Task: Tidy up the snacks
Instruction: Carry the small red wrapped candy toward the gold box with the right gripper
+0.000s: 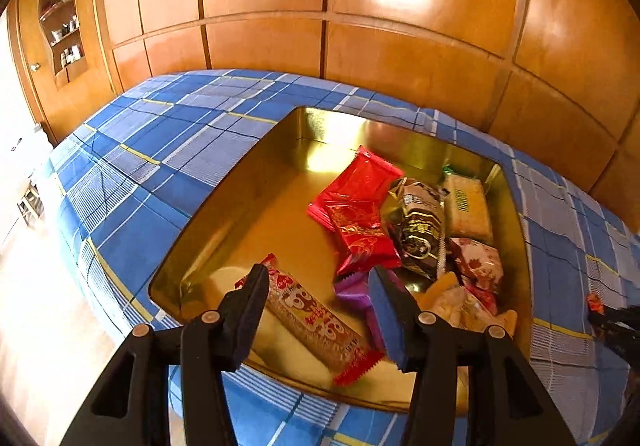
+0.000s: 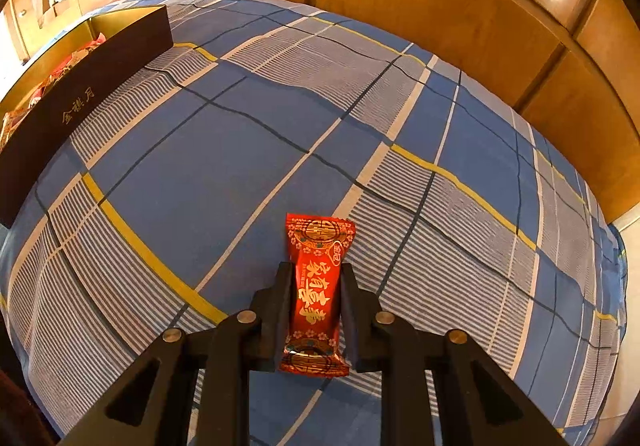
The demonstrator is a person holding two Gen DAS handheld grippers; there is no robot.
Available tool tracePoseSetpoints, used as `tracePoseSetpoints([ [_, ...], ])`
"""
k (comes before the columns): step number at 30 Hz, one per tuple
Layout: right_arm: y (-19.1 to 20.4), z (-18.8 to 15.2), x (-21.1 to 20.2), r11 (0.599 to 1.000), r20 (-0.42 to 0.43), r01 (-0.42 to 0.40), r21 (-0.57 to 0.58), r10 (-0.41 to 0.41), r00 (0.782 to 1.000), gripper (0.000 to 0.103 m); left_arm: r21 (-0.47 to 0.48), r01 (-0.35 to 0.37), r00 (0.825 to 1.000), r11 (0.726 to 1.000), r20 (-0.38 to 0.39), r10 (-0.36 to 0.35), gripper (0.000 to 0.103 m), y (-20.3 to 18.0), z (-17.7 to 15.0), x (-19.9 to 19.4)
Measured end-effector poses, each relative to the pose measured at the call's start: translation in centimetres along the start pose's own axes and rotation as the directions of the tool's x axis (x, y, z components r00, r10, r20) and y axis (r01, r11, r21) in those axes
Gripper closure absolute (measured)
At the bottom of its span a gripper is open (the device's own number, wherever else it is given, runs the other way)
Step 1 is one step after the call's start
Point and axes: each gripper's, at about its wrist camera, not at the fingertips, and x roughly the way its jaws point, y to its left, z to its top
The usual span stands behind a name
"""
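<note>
The right gripper (image 2: 314, 302) has its jaws closed on a small red foil snack packet with gold characters (image 2: 316, 286), pinched across its middle so both crimped ends stick out, one far, one near. It hangs over the blue, grey and white checked bedsheet with yellow lines (image 2: 240, 150), right of the box.

The left gripper (image 1: 320, 310) hangs over the near edge of a shallow rectangular gold-lined metal box (image 1: 256, 182), jaws apart and gripping nothing. Under the gap between them lies a long clear-and-red wrapped bar (image 1: 320, 322) on the box floor. Just right of it is a purple packet (image 1: 356, 294). Farther in lie two shiny red pouches (image 1: 356, 206), a dark brown and gold packet (image 1: 420, 226), a pale cream packet (image 1: 466, 206) and a pink flowered one (image 1: 478, 260), crowded into the right half. The left and far parts of the box floor are bare.

From the right wrist view the box's dark outer wall with gold characters (image 2: 92, 98) stands at far left.

The bed runs up to glossy orange-brown wooden panelling (image 1: 360, 46) along its far side. A recessed shelf (image 1: 64, 22) sits at far left. Open sheet spreads left of the box and right of the held packet.
</note>
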Motion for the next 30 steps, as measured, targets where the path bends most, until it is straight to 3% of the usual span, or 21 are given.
tracePoseSetpoints([
  [6,-0.4,0.1,0.1,0.999,-0.017,-0.017,0.034,0.018,1.000,0.080,0.014,0.025,1.000,1.000,0.006,-0.025,0.050,-0.3,-1.0,-0.9],
  [10,0.1,0.2,0.1,0.999,-0.029,0.023,0.037,-0.022,0.999,0.080,0.014,0.032,0.999,0.999,0.011,-0.032,0.050,-0.1,-1.7,-1.4],
  [22,1.0,-0.2,-0.4,0.968,-0.026,0.124,0.219,-0.121,0.992,0.081,-0.061,0.029,1.000,0.998,0.010,-0.029,0.050,2.7,-2.7,-1.6],
  [25,1.0,-0.4,-0.8,0.952,-0.019,0.099,0.291,-0.097,0.995,0.081,-0.084,0.022,1.000,0.996,0.019,-0.020,0.050,3.6,-2.8,-1.8],
  [30,1.9,-0.4,-1.2,0.938,-0.004,-0.016,0.345,0.018,1.000,0.081,-0.096,0.012,1.000,0.995,0.028,-0.010,0.050,4.1,-2.8,-2.0],
])
